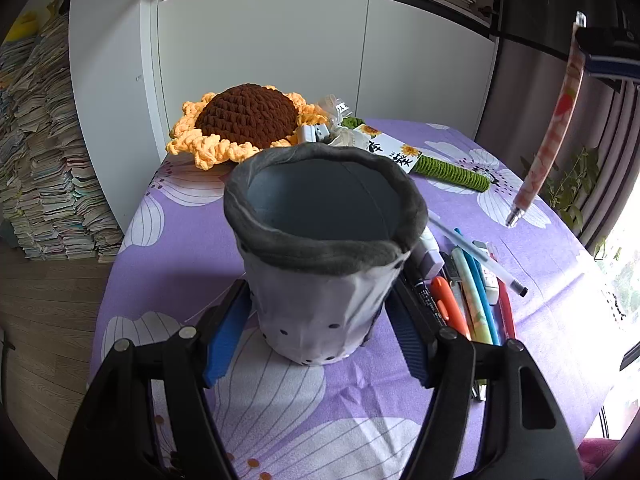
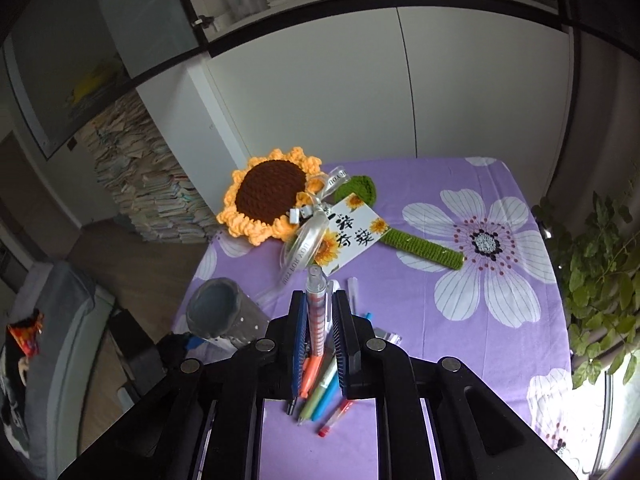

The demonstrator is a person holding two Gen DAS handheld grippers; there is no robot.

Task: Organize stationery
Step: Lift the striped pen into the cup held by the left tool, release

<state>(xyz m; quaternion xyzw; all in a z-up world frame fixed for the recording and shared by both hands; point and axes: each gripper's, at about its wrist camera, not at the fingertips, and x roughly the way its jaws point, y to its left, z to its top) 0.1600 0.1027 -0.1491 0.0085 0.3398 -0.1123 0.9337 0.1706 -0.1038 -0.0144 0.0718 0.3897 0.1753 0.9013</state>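
- Left wrist view: the left gripper point(image 1: 316, 320) has its two fingers pressed against either side of the fabric pen pot point(image 1: 324, 256), clenched on it low on its wall; the pot stands upright on the purple flowered tablecloth point(image 1: 532, 264), its grey rolled rim open and the inside looking empty as far as can be seen; a heap of pens point(image 1: 468, 292) lies on the cloth just beside the pot on its right; the pink patterned pen point(image 1: 552, 128) hangs high at the right, tip down, held at its top end by the right gripper point(image 1: 600, 52), well apart from the pot's mouth; a crocheted sunflower point(image 1: 244, 118) lies behind the pot.
- Right wrist view: the right gripper point(image 2: 320, 320) is closed on the pink patterned pen point(image 2: 316, 320), the pen running along between the fingers with its clear cap end poking out ahead; the remaining pens lie on the cloth below it; the pen pot point(image 2: 216, 308) sits down to the left, with the left gripper mostly hidden behind the rig.
- The step in hand seems to be dropping this pen into the pot; to do it well, carry the pen leftward until its tip is over the middle of the opening, keep it near vertical, lower the tip past the soft rim before letting go; the left grip should keep the light pot from tipping.
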